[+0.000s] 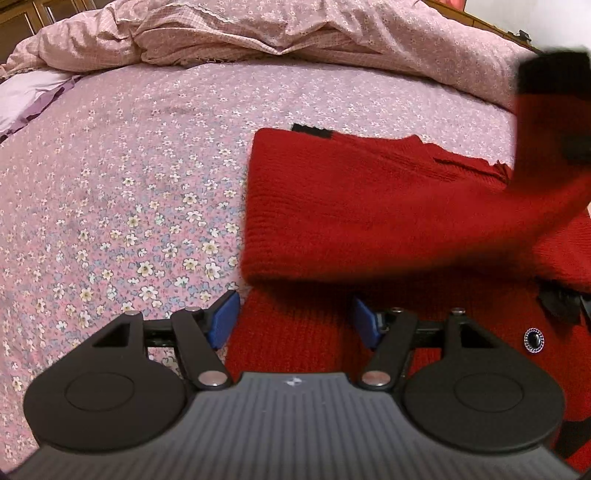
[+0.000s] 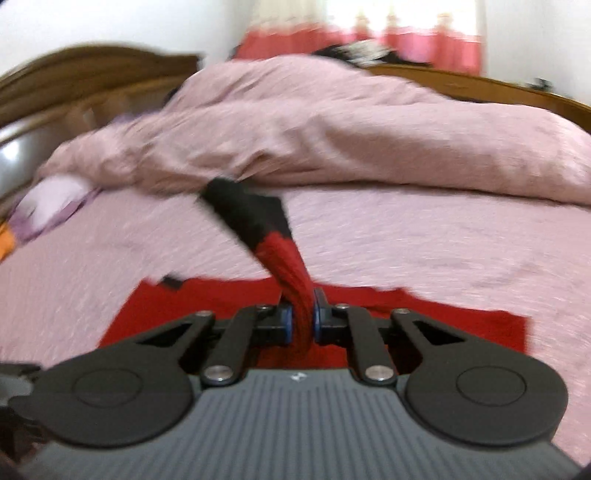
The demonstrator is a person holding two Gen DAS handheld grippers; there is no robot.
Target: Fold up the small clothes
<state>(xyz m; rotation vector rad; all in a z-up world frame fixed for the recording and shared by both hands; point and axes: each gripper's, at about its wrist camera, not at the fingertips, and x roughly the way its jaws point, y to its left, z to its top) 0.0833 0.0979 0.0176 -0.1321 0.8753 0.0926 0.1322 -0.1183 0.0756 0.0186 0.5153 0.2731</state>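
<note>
Slippage is the risk: the red knitted sweater [image 1: 354,206], laid on the floral pink bed sheet [image 1: 129,192], is pinched by its black-cuffed sleeve [image 2: 291,280] in the right claw [image 2: 303,321]; at twelve o'clock the cuff could flop loose. The left claw [image 1: 295,317] is held wide, empty.

A bed [image 1: 122,177] covered in a pink sheet printed with small flowers carries a red knitted sweater [image 1: 332,206], partly folded and lying flat near its front edge. A rumpled pink quilt [image 1: 258,33] is heaped along the far side, and a pale purple pillow [image 1: 26,96] rests by the far left corner.
</note>
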